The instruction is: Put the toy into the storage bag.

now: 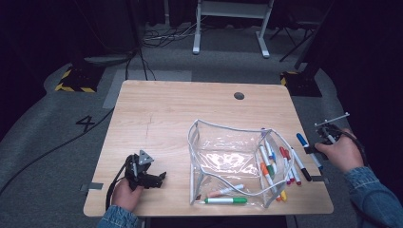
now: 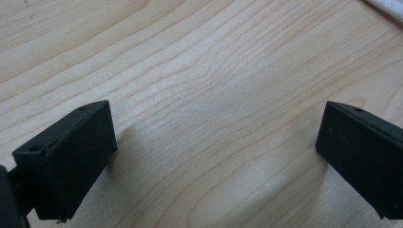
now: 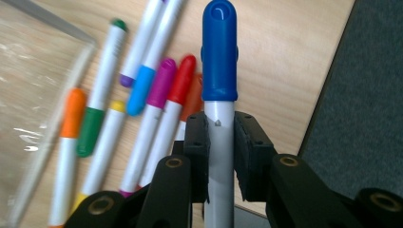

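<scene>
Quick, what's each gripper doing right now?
Left gripper: open, empty, over the table.
Right gripper: shut on the blue-capped marker.

one clear pouch (image 1: pixel 228 156), two tongs, one table (image 1: pixel 166 114)

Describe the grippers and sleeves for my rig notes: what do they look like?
Both forearms wear blue denim sleeves. The left gripper is black, topped by a grey three-cornered plate, trailing a black cable. The right gripper has black blocky jaws with round pivot holes.
</scene>
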Demonstrator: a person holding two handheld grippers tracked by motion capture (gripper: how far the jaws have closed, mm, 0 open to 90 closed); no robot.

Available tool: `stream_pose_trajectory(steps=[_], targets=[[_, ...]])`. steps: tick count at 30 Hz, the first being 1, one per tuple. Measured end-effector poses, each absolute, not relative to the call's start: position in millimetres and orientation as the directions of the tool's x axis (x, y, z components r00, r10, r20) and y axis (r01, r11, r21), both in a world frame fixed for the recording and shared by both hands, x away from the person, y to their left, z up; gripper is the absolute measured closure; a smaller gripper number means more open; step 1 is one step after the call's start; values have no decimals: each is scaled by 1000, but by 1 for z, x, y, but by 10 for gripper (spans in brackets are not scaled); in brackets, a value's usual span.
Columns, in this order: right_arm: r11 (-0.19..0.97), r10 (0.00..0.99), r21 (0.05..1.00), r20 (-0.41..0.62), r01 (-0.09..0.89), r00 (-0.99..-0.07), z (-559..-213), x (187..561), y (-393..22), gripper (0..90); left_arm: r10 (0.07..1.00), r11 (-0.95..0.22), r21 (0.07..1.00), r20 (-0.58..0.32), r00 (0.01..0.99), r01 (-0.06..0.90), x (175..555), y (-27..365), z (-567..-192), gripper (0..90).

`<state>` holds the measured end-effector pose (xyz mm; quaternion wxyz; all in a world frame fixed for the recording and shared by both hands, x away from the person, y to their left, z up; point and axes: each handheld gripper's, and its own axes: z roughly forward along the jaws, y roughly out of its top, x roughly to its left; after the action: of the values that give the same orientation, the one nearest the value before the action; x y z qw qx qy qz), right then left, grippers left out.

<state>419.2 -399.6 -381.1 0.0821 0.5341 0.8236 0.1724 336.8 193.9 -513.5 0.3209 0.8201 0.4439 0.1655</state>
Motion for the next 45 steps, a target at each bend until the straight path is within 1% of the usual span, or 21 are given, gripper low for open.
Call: stream_pose_trajectory(steps=[3,12,20,27,34,40,45], targets=[[391,892,419,46,819,-449,-358,416,-392,773,835,-401,672,-12,551,622,337,194,-513,0],[469,826,516,32,717,-563,-291,403,-358,774,835,-397,674,-16,549,623,337,194,-514,0],[550,729,561,38,618,-683,-262,391,-312,773,836,-398,673,-15,549,623,337,194,-513,0],[645,611,570,16,509,-792,-254,378,-266,773,835,-397,674,-16,549,623,337,194,-514,0],[739,482,538,-1,406,-876,-260,361,-219,773,835,-397,675,-16,549,622,337,194,-514,0],[798,387,501,1,336,-922,-271,353,-191,773,835,-398,674,-14,549,623,337,194,-514,0],[832,329,470,9,294,-944,-284,352,-173,773,835,-398,675,-15,550,622,337,194,-514,0]])
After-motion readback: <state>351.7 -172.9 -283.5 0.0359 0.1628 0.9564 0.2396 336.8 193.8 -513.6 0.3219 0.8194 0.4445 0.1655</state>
